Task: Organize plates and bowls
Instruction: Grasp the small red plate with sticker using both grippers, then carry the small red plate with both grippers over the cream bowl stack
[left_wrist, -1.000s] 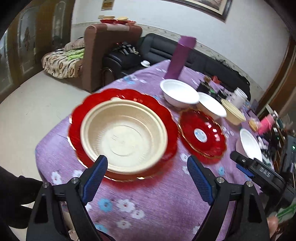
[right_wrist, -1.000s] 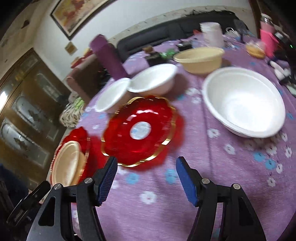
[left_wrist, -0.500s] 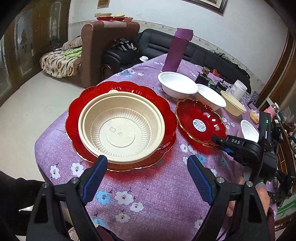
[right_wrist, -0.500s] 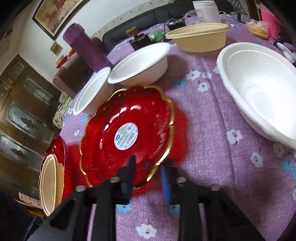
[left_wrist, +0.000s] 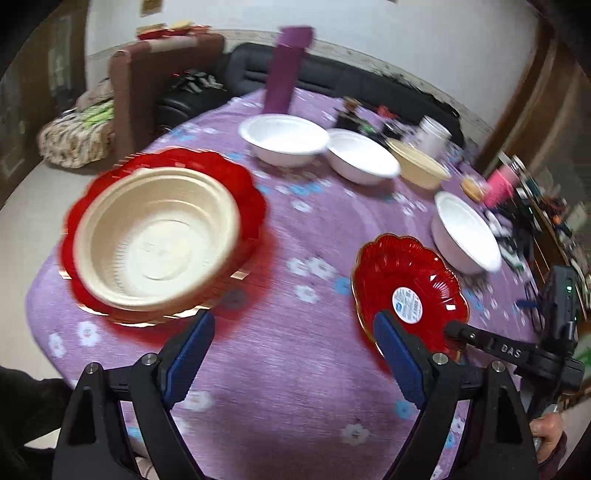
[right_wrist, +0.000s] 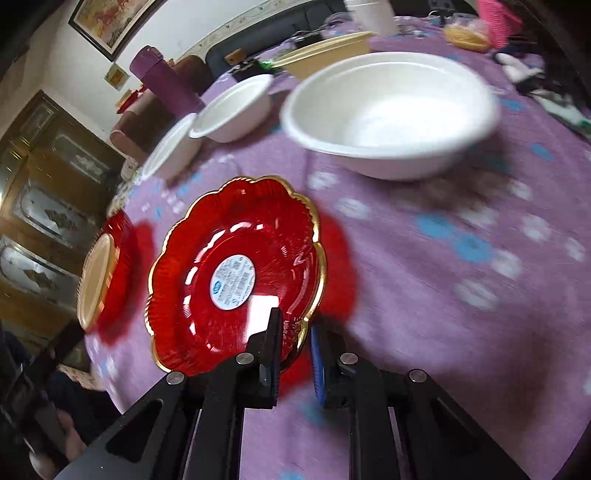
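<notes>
A small red plate with a gold rim (right_wrist: 236, 273) is gripped at its near edge by my right gripper (right_wrist: 295, 332) and lifted off the purple cloth; it also shows in the left wrist view (left_wrist: 406, 291). A large red plate (left_wrist: 236, 181) holds a beige bowl (left_wrist: 155, 236) on the left. My left gripper (left_wrist: 291, 350) is open and empty above the cloth, between the two plates. White bowls (left_wrist: 284, 140) (left_wrist: 362, 157) (left_wrist: 465, 232) and a second beige bowl (left_wrist: 421, 166) stand further back.
A purple bottle (left_wrist: 288, 70) stands at the far edge of the table (left_wrist: 295, 369). Clutter, a pink cup (left_wrist: 498, 184) and a white jar (left_wrist: 432, 134) crowd the right side. A big white bowl (right_wrist: 388, 110) is close behind the held plate.
My right gripper closed on the small red plate's rim and lifted it toward the near right. The left gripper shifted right, staying open.
</notes>
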